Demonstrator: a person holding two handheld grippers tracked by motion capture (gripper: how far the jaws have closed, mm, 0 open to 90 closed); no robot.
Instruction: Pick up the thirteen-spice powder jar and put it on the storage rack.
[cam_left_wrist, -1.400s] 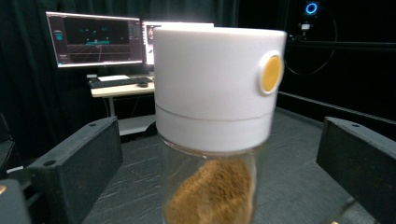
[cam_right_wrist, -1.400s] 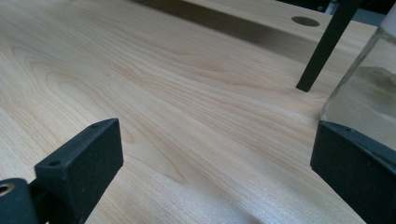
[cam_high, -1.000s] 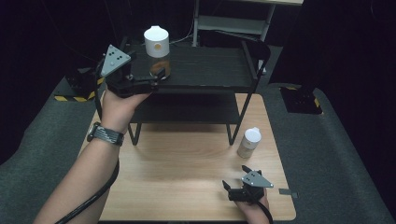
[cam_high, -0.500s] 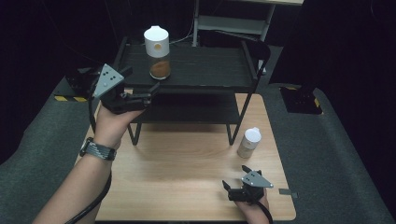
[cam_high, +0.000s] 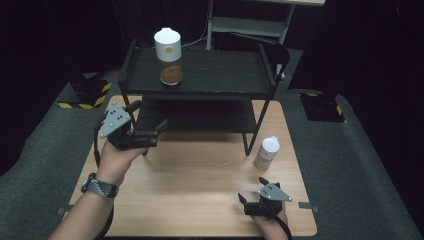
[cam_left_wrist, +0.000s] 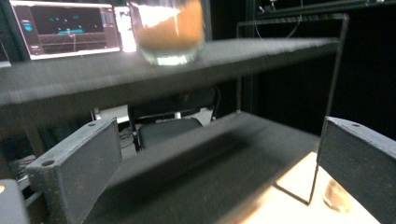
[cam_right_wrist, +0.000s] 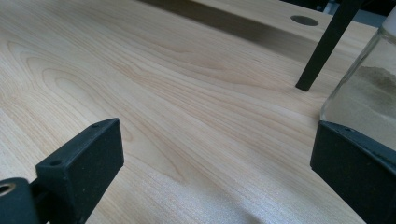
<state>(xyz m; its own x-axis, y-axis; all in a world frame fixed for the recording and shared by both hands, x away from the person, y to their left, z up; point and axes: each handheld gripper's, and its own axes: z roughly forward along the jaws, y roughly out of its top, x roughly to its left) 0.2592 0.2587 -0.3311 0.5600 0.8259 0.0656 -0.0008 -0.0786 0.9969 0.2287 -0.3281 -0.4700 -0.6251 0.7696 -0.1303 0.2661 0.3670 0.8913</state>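
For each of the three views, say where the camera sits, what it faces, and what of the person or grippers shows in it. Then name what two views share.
High view: above the person's side, looking forward and down on the table and black rack; both forearms and both grippers, left and right, show.
Left gripper view: below the top shelf, facing the rack; its open jaws show.
Right gripper view: low over the table, facing a rack leg; its open jaws show.
Shared: the brown-filled jar on the top shelf, also in the left gripper view.

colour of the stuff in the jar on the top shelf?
Orange-brown powder in the jar, clearest in the high view.
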